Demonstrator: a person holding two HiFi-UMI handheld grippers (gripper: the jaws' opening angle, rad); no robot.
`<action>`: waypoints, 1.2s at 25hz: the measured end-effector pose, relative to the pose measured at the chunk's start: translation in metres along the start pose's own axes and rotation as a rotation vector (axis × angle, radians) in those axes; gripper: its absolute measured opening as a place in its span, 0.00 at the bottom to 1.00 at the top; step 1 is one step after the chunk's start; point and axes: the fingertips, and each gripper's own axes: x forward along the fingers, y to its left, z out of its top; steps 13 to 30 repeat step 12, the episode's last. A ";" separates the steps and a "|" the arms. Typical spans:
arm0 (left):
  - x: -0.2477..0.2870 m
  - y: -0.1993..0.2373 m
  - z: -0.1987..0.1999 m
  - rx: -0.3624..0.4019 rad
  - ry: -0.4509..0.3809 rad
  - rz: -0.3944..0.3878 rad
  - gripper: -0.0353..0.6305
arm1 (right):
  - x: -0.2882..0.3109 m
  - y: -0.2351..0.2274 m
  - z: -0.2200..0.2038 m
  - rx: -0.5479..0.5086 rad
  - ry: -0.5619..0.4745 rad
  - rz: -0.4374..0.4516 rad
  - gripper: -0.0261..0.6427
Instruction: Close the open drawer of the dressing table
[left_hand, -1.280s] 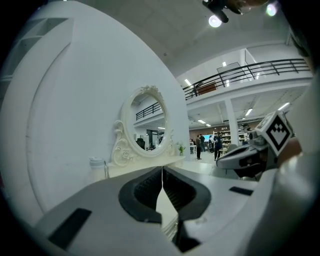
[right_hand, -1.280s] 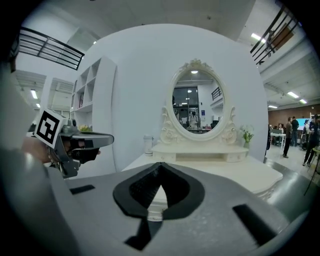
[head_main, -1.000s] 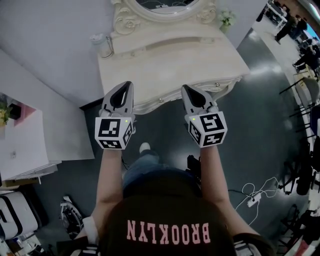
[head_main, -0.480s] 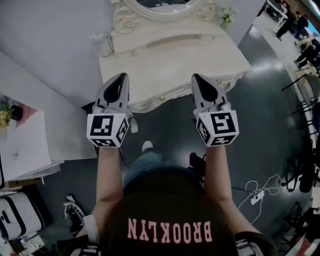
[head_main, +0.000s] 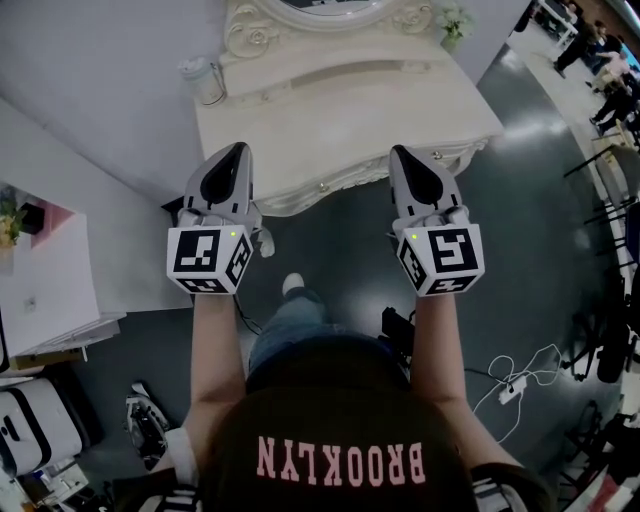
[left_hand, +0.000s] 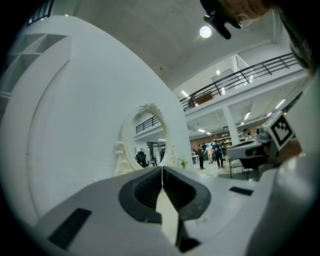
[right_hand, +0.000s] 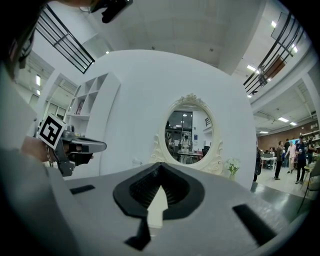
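Note:
The cream dressing table (head_main: 330, 110) stands against the wall, with its oval mirror (head_main: 320, 8) at the top of the head view. Its carved front edge (head_main: 330, 190) runs in one line, and no drawer shows sticking out from above. My left gripper (head_main: 238, 148) is held level over the table's front left part, its jaws shut on nothing. My right gripper (head_main: 399, 151) is level over the front right part, also shut and empty. The mirror (right_hand: 189, 134) lies straight ahead of the right gripper (right_hand: 159, 166). It stands left of centre (left_hand: 150, 145) beyond the left gripper (left_hand: 162, 168).
A small jar (head_main: 203, 80) sits on the table's back left corner and a flower sprig (head_main: 452, 22) on its back right. A white cabinet (head_main: 50, 290) is at the left. Cables (head_main: 510, 385) lie on the dark floor at the right. The person's shoe (head_main: 291, 287) is below the table front.
Both grippers have risen and drawn apart, the left one to the left and the right one to the right. Both stayed shut.

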 end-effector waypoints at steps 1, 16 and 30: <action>-0.001 -0.002 -0.001 0.001 0.002 0.001 0.06 | -0.002 0.000 -0.001 -0.002 0.001 0.002 0.03; -0.013 -0.017 -0.009 -0.022 0.017 0.016 0.06 | -0.018 0.002 -0.010 -0.014 0.015 0.033 0.03; -0.013 -0.017 -0.009 -0.022 0.017 0.016 0.06 | -0.018 0.002 -0.010 -0.014 0.015 0.033 0.03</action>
